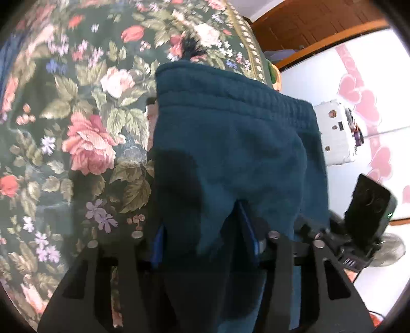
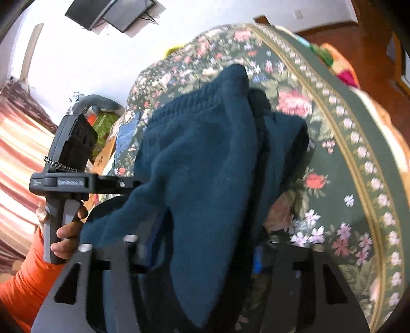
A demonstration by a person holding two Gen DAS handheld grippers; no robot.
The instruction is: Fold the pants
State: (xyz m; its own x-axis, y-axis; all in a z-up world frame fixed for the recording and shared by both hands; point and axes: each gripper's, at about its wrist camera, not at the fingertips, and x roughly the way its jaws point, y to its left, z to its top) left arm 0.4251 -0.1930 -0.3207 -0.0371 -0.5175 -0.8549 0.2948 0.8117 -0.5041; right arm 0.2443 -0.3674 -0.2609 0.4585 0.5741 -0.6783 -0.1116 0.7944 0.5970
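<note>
The pants (image 1: 230, 143) are dark teal fleece with a ribbed elastic waistband, lifted above a floral bedspread (image 1: 84, 123). My left gripper (image 1: 202, 240) is shut on a fold of the pants, cloth bunched between its blue-padded fingers (image 1: 247, 230). In the right wrist view the same pants (image 2: 200, 158) hang in thick folds over my right gripper (image 2: 202, 251), which is shut on the cloth. The left gripper's handle (image 2: 66, 184) shows in the right wrist view, held by a hand in an orange sleeve. The pant legs are hidden below both views.
The bedspread (image 2: 333, 153) has a gold patterned border along its edge. A white box (image 1: 335, 133) sits on the pale floor to the right. Wooden furniture (image 1: 307, 23) stands beyond. Striped fabric (image 2: 18, 158) and a dark screen (image 2: 112, 12) are at the left.
</note>
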